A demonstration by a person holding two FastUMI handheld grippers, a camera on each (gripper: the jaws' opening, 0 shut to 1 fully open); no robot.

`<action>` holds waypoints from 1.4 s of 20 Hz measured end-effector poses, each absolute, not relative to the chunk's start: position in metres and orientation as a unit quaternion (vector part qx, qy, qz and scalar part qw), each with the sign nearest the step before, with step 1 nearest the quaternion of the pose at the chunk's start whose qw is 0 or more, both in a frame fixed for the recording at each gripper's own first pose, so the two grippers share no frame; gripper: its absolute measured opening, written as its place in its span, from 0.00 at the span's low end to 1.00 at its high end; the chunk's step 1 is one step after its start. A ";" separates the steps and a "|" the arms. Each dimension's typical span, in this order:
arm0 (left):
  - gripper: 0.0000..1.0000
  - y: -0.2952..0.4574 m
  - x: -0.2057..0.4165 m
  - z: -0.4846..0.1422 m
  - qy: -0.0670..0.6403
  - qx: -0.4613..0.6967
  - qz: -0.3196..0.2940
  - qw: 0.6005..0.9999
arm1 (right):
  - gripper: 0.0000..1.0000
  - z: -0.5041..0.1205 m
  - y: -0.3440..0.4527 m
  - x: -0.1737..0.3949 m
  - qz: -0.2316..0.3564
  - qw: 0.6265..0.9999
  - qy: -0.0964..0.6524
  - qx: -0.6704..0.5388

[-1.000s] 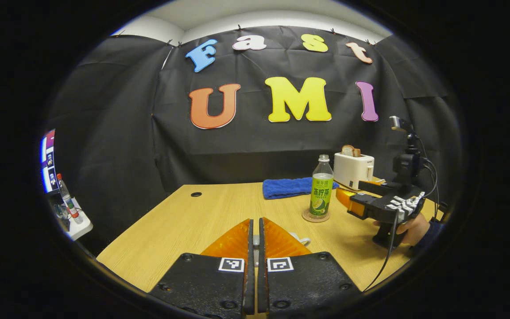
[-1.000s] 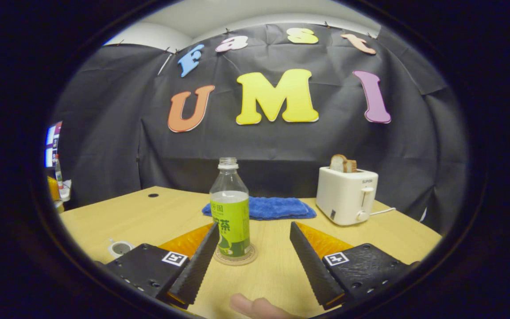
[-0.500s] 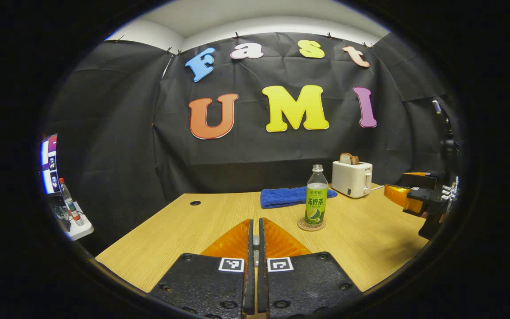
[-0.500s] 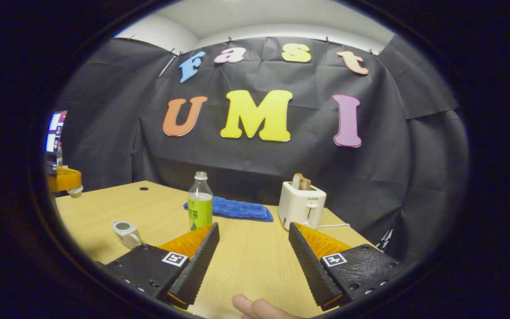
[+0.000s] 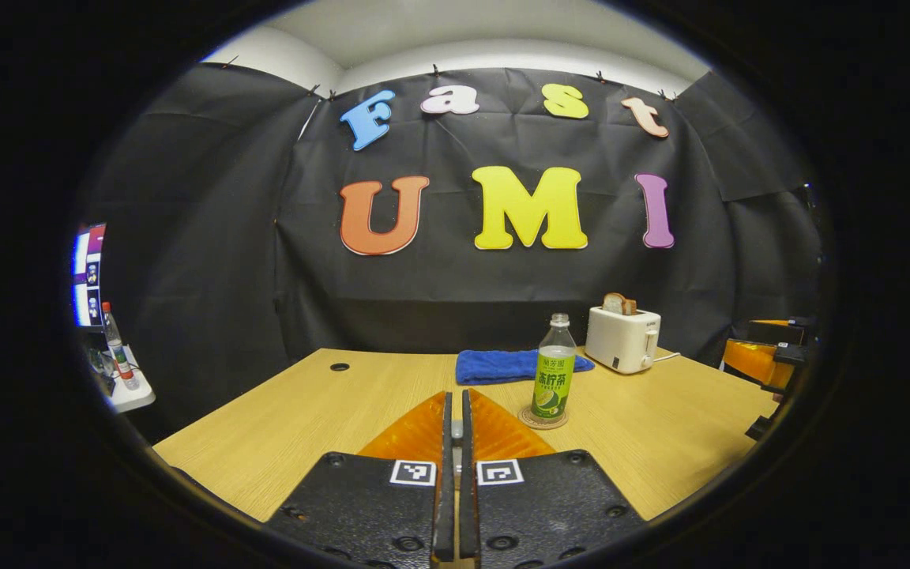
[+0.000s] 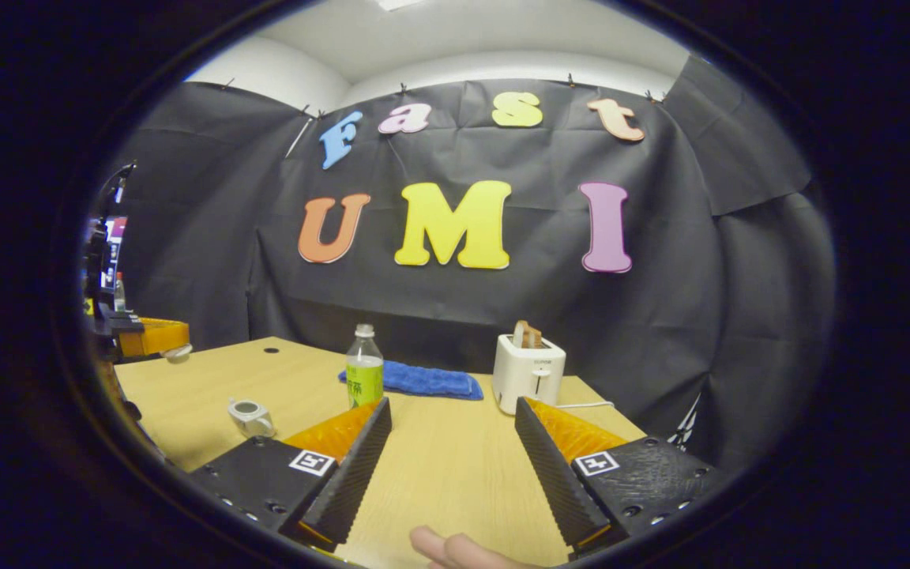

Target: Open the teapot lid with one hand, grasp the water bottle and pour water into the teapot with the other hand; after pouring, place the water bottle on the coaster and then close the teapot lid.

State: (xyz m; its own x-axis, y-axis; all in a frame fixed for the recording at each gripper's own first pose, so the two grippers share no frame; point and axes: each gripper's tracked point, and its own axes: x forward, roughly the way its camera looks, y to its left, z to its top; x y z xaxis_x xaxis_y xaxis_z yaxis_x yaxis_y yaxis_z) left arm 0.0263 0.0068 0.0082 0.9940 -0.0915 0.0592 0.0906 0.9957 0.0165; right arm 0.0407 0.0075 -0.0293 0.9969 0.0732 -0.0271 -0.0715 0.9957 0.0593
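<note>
The water bottle point(image 5: 554, 367) stands upright on its coaster point(image 5: 543, 419), in front of the blue towel point(image 5: 502, 366). Left of the bottle sits the open teapot point(image 6: 250, 416). The left gripper point(image 5: 455, 442) is pinched closed around a lid, I'd judge, though what it holds stays hidden. The right gripper point(image 6: 451, 450) gapes wide and empty. The toaster point(image 6: 528, 373), right of the bottle, blocks nothing.

The left claw point(image 5: 456, 431) is held level with its two fingers pressed together, nothing visible between them. The right claw point(image 6: 452, 442) is held with fingers spread wide, a fingertip point(image 6: 455, 549) showing beneath it.
</note>
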 end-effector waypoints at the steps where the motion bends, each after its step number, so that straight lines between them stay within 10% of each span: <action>1: 0.05 0.004 0.032 0.006 -0.028 0.009 -0.050 0.998 | 0.95 -0.031 0.009 0.040 0.040 0.999 0.015 0.027; 28: 0.09 -0.014 0.112 -0.082 0.052 -0.020 -0.056 0.997 | 0.97 -0.046 -0.024 0.055 0.023 0.999 0.033 0.019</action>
